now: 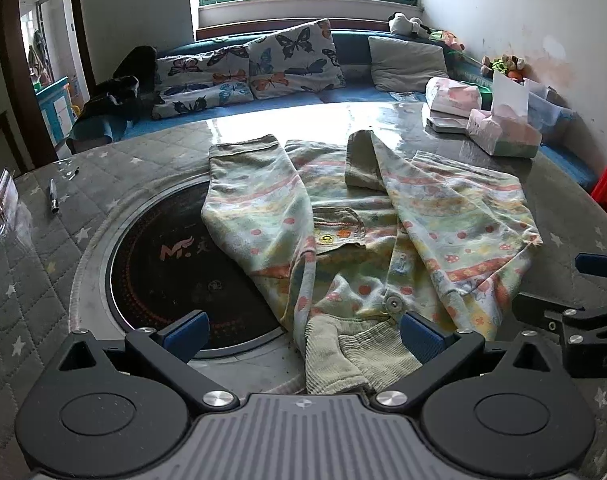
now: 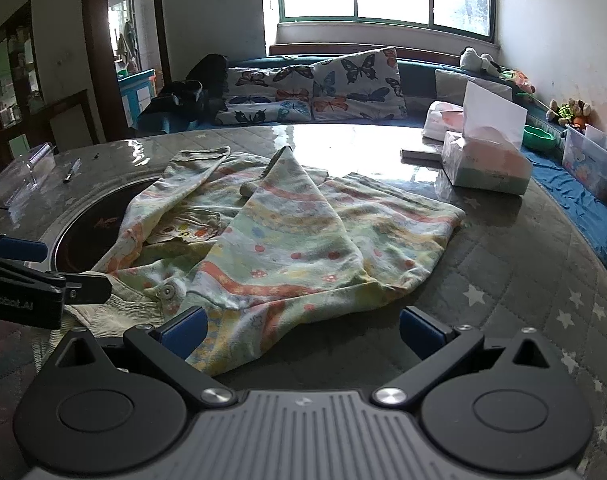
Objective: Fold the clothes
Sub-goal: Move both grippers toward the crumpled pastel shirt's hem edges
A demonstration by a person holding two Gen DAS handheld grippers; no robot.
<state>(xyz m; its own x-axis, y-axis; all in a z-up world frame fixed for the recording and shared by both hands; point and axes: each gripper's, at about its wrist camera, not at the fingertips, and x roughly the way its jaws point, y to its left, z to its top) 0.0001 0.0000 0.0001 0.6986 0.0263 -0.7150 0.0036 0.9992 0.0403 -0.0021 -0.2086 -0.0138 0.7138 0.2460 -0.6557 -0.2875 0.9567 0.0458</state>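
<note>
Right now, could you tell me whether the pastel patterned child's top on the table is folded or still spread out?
Partly folded: the pastel patterned child's top has both sleeves crossed over its front, but the body lies rumpled and unfolded.

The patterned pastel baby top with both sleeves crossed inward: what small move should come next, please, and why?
Probably close both open tongs, left and right, on the near edge of the patterned pastel baby top: the ribbed collar lies between the left fingers.
</note>
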